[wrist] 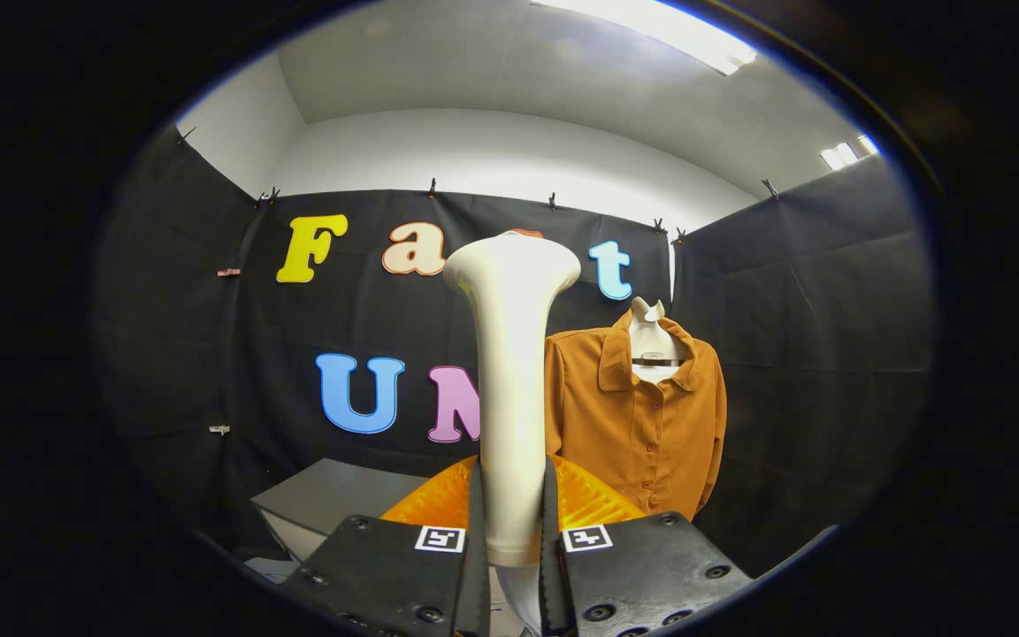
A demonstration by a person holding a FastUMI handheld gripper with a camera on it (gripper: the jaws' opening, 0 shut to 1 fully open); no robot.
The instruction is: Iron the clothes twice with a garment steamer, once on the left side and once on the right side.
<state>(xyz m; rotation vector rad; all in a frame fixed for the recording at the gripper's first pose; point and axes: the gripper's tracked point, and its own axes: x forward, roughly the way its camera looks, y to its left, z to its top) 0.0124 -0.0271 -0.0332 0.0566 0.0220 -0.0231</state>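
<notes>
A cream garment steamer stands upright between my fingers, its flared head at the top and its handle pressed from both sides by my gripper, which is shut on it. Beyond the steamer and a little to the right hangs a rust-orange button-up shirt on a white mannequin torso, facing me; the steamer hides its left edge. The steamer head is short of the shirt and higher than its collar.
A grey table stands low to the left beyond the fingers. Something orange and ribbed shows just behind the steamer's handle. Black cloth walls close the booth behind and to both sides.
</notes>
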